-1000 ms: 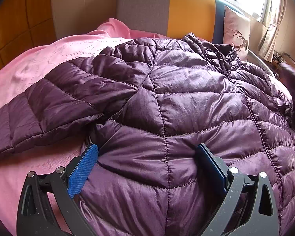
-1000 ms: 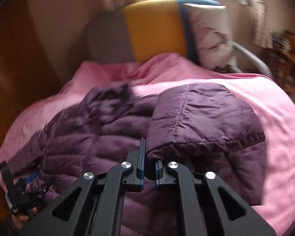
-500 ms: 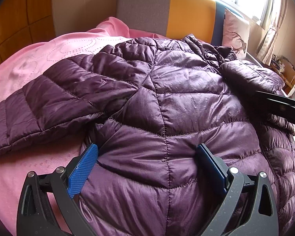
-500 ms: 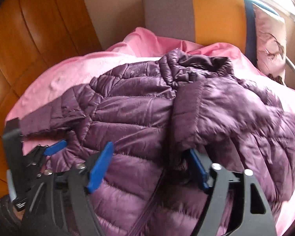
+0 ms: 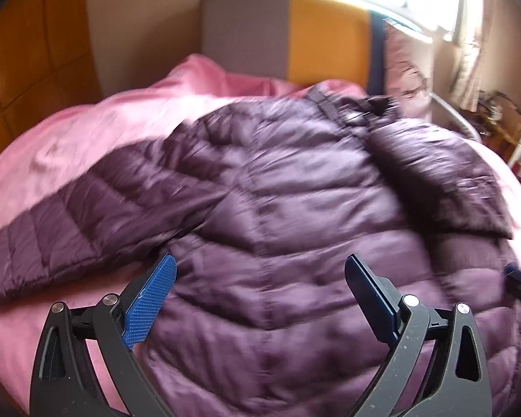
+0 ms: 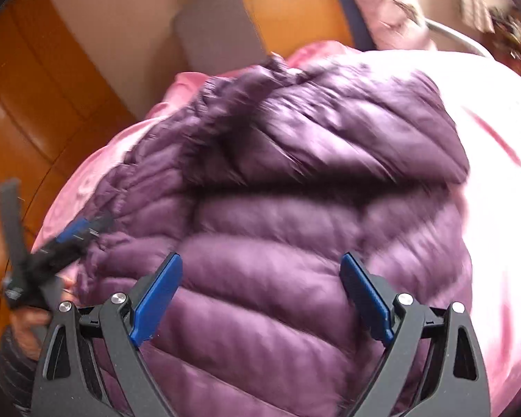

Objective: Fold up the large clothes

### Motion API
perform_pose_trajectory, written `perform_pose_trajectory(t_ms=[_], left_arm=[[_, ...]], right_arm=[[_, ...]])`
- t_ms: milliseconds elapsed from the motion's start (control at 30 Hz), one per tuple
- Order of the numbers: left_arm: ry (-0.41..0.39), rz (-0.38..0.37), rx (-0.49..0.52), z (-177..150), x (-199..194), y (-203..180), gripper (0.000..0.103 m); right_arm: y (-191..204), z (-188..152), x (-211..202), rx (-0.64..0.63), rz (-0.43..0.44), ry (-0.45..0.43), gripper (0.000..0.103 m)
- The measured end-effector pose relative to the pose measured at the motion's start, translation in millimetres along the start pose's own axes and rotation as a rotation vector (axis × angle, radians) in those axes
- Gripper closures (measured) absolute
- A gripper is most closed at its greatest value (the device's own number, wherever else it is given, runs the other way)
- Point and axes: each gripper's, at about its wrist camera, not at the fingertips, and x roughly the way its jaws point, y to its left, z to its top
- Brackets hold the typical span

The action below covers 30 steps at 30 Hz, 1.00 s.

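Nearest, the left gripper (image 5: 260, 288) hangs with its jaws spread wide and nothing between them, over the hem of the purple jacket (image 5: 278, 208). The right gripper (image 6: 260, 285) is just as wide and empty. The jacket lies flat on the pink blanket (image 5: 87, 132), one sleeve (image 5: 444, 177) folded across at two o'clock. At twelve o'clock stands the headboard (image 5: 288, 31). No readable writing anywhere.

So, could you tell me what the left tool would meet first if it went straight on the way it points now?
Most likely the purple jacket: the open left tool points at its quilted body on the pink bedding. Blur leaves the depth unclear.
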Motion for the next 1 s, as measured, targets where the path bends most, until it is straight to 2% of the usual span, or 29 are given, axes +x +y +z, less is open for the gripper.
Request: perform_pose_trajectory(t_ms=[133, 200, 267, 367, 467, 533, 633, 667, 700, 767, 833, 933, 1000], left_arm=[[-0.011, -0.08, 0.073, 14.6, -8.0, -31.0, 0.008], [-0.01, -0.113, 0.108, 24.9, -7.6, -48.7, 0.015], [-0.008, -0.134, 0.151, 33.0, -6.8, -65.5, 0.019], [-0.018, -0.165, 0.234, 46.7, -4.7, -96.3, 0.019], [0.0, -0.163, 0.31, 57.4, 8.1, -125.8, 0.019], [0.016, -0.125, 0.349, 61.0, 21.6, -143.5, 0.019], [0.062, -0.083, 0.372, 66.7, 48.0, -160.6, 0.036], [0.066, -0.061, 0.361, 68.8, 54.5, -159.9, 0.058], [0.07, -0.057, 0.324, 71.2, 58.4, -154.1, 0.077], [0.077, -0.116, 0.153, 77.5, 58.5, -126.2, 0.078], [0.072, -0.215, -0.065, 78.3, 52.7, -83.1, 0.078], [0.077, -0.327, -0.271, 67.2, 50.9, -33.2, 0.078], [0.097, -0.366, -0.345, 56.6, 57.6, -11.0, 0.076]], right_arm=[[-5.7, -11.4, 4.0, -0.027, -0.022, -0.014, 0.008], [-5.1, -16.5, 7.2, -0.042, -0.028, -0.032, 0.003], [-4.0, -20.1, 9.4, -0.051, -0.035, -0.051, 0.002], [-4.7, -25.0, 11.0, -0.057, -0.042, -0.078, 0.002], [-7.0, -26.3, 10.7, -0.058, -0.038, -0.079, 0.002], [-9.9, -27.1, 9.4, -0.052, -0.022, -0.081, 0.002], [-11.2, -28.3, 8.9, -0.054, -0.011, -0.093, 0.002], [-12.5, -30.8, 7.5, -0.055, -0.008, -0.097, 0.002], [-13.4, -31.3, 6.9, -0.055, -0.005, -0.1, 0.002], [-17.4, -33.8, 4.5, -0.053, 0.007, -0.105, 0.002], [-21.3, -34.8, 3.0, -0.048, 0.022, -0.108, 0.002], [-23.9, -34.2, 0.7, -0.046, 0.031, -0.104, 0.002], [-24.2, -31.8, -1.9, -0.042, 0.037, -0.097, 0.002]])
